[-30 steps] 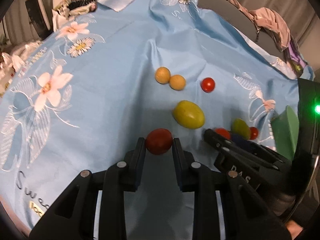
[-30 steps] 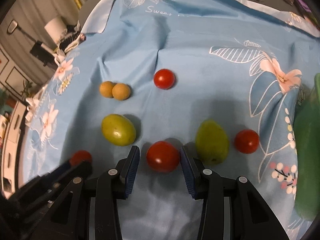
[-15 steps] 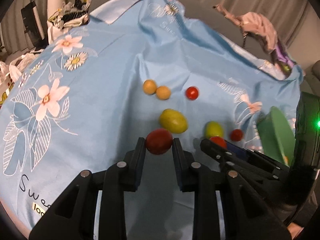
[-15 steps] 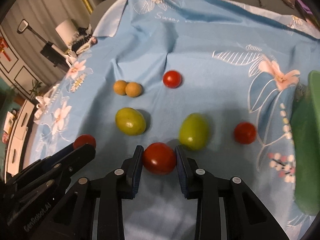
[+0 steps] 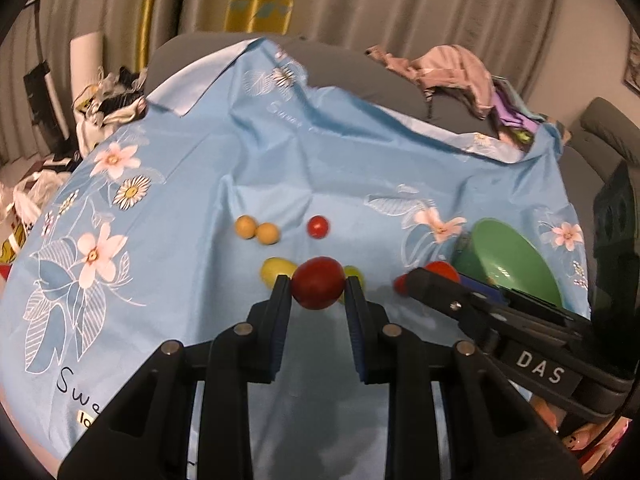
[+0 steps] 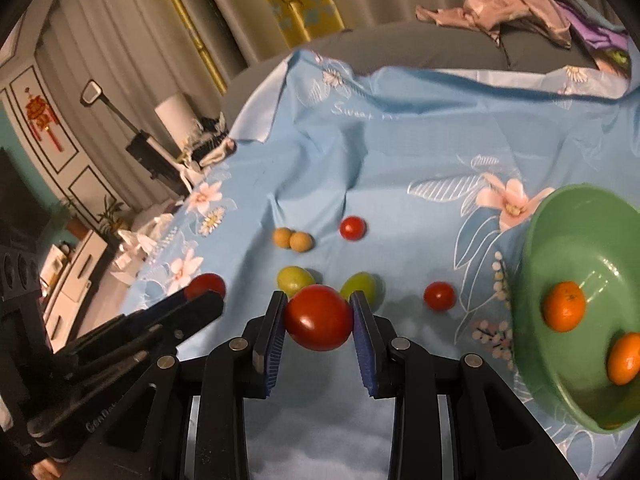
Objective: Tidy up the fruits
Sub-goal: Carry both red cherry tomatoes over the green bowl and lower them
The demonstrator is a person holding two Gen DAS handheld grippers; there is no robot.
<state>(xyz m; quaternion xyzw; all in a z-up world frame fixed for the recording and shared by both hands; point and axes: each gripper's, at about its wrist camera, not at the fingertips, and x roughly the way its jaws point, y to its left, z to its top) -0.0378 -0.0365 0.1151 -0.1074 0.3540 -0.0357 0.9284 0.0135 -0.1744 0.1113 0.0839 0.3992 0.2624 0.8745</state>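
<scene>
Right wrist: hand-held gripper (image 6: 319, 317) w/ tomato (image 6: 319, 317) pinched.

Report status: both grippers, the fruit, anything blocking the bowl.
Left gripper shut on a red tomato. Right gripper shut on another tomato. Green bowl holds two oranges; its mouth is unobstructed.

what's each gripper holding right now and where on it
Left gripper: a round red tomato, pinched at its two sides. Right gripper: a larger round red tomato, also clamped across its sides.
</scene>
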